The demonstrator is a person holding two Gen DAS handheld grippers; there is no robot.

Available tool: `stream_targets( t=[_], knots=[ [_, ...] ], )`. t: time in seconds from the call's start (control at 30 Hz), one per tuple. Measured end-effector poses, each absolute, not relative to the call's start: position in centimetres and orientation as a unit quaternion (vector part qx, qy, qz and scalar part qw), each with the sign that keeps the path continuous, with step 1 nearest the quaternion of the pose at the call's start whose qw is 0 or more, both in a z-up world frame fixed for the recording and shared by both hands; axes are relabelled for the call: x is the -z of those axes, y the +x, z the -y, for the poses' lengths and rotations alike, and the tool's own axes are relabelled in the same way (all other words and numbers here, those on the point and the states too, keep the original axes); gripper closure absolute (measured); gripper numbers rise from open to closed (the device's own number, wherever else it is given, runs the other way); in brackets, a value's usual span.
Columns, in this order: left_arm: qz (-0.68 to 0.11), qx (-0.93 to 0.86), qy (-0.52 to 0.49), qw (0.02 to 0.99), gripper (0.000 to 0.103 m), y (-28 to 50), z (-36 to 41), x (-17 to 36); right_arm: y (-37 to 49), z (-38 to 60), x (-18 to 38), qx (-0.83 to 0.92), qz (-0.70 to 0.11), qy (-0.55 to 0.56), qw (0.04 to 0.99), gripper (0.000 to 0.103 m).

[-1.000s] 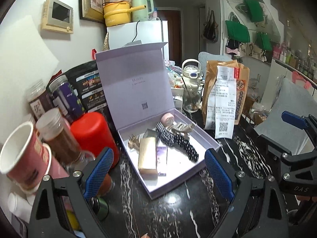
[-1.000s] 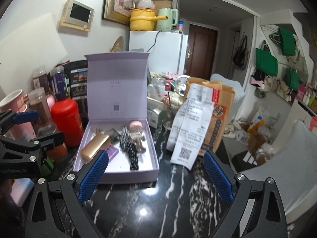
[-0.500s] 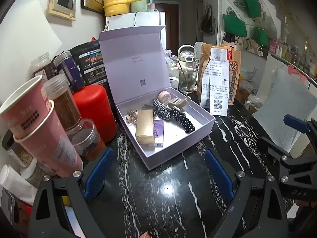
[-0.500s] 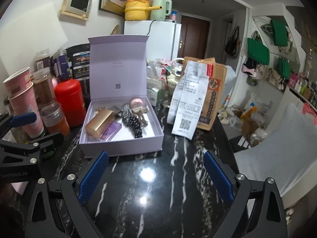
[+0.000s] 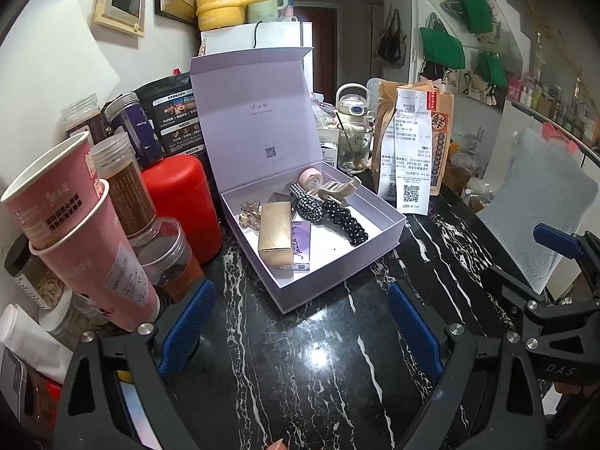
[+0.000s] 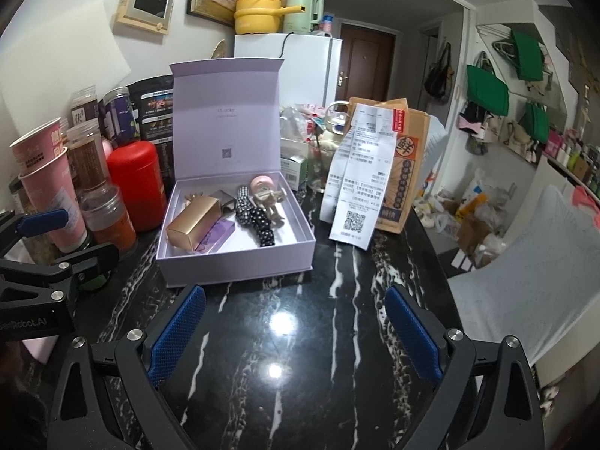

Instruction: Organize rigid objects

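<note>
Looks nearly done: left gripper (image 5: 296, 330) and right gripper (image 6: 294, 330) both hover fingers wide apart and empty in front of the open lilac cardboard box (image 6: 240, 258), which already holds gold carton (image 6: 193, 227), black beaded clip (image 6: 258, 219), beige claw clip (image 6: 272, 204); lid unclosed.

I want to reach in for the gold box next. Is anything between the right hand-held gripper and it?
Only the lavender gift box's front wall. The right hand-held gripper is open over bare marble; the gold box lies inside, uncovered from above.
</note>
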State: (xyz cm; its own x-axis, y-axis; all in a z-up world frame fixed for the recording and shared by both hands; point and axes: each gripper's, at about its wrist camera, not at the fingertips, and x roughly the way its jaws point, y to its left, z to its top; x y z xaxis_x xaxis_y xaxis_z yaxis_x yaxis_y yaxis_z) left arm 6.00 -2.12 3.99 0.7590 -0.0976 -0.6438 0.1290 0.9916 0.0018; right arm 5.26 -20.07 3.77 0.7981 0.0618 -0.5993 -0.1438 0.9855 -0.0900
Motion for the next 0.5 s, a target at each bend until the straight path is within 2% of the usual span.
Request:
stream_targets(
  t=[0.5],
  knots=[
    [-0.343,0.060,0.029,0.937,0.009,5.97,2.37,-4.10,5.40,20.15,-3.53,-0.051,-0.315,-0.066,0.945,0.005]
  ],
)
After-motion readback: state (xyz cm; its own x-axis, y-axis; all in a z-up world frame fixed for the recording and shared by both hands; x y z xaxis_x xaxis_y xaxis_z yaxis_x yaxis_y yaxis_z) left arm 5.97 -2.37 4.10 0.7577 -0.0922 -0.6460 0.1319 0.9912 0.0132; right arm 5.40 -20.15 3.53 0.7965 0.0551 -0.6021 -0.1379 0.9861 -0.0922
